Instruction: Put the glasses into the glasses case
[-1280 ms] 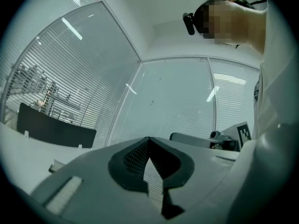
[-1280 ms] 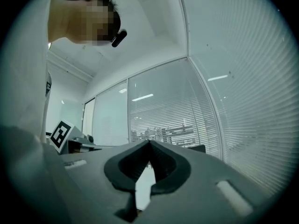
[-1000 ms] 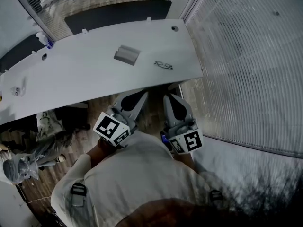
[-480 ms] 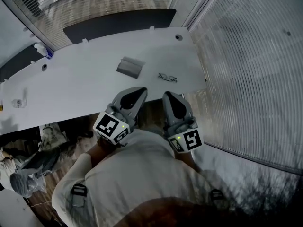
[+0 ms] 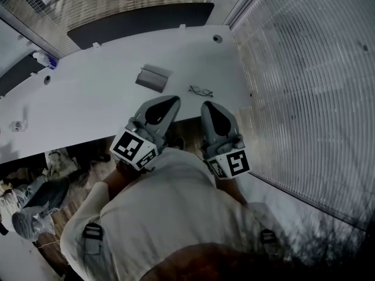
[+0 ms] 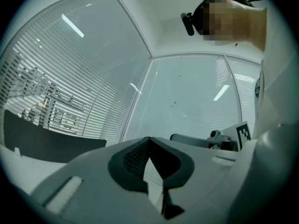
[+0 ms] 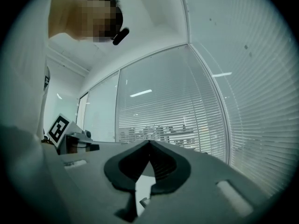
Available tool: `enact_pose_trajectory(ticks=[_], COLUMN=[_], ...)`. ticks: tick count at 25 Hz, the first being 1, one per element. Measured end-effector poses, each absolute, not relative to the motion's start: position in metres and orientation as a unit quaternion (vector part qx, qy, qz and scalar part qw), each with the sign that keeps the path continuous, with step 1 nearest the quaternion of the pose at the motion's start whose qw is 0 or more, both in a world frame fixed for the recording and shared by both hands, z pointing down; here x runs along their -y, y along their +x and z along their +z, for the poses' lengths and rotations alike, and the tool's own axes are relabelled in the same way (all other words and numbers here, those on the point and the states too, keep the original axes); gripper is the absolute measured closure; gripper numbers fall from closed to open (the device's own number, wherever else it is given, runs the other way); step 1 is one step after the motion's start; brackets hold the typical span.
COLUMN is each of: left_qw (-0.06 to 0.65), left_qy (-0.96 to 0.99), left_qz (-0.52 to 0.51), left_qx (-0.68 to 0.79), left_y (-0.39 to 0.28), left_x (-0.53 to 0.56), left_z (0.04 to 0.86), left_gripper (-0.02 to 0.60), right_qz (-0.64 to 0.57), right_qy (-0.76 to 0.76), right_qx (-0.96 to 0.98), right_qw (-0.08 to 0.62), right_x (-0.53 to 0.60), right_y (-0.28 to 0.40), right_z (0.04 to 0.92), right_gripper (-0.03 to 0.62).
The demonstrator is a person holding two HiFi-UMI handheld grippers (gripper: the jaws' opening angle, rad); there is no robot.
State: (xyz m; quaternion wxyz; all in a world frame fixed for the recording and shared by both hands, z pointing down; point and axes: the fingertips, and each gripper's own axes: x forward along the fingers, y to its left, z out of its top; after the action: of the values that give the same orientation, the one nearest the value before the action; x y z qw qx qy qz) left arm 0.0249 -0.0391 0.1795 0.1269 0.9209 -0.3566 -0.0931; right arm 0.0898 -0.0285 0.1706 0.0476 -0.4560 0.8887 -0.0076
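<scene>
Worktop (image 5: 88, 98): 1 glasses case (image 5: 152, 78) and 1 glasses (image 5: 201, 91), apart, toward right edge; left gripper (image 5: 174, 100), right gripper (image 5: 206, 105): jaws pressed together, empty

Light: dim, cool, greyish; bright strip reflections (image 6: 220, 92) stand out.
Bench (image 5: 88, 92): palest area, evenly lit.
Edges: fisheye bending; dark circular vignette in both gripper views.

Table (image 5: 88, 101) bears glasses (image 5: 201, 91); case (image 5: 153, 78)
</scene>
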Motion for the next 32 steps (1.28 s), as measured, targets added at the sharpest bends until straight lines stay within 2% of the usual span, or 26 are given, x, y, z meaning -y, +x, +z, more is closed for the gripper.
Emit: enact_pose_trajectory(ticks=[11, 25, 32], left_qw=[0.154, 0.241, 0.251], left_qy=[0.924, 0.911, 0.908], left_qz=[-0.069, -0.019, -0.014], left_qx=[0.343, 0.334, 0.336], left_y=[0.047, 0.067, 0.065], left_x=[0.053, 0.040, 0.039], left_z=[0.202, 0.271, 0.282], left_gripper=[0.581, 0.581, 0.581], right_qz=[-0.031, -0.123, -0.127], right_qy=[-0.467, -0.479, -0.475], right_qx=[-0.883, -0.869, -0.870], right_qw=[0.027, -0.018, -0.021], right_x=[0.041, 0.027, 0.026], right_y=[0.107, 0.124, 0.120], right_z=[0.189, 0.253, 0.261], right_gripper=[0.592, 0.592, 0.592])
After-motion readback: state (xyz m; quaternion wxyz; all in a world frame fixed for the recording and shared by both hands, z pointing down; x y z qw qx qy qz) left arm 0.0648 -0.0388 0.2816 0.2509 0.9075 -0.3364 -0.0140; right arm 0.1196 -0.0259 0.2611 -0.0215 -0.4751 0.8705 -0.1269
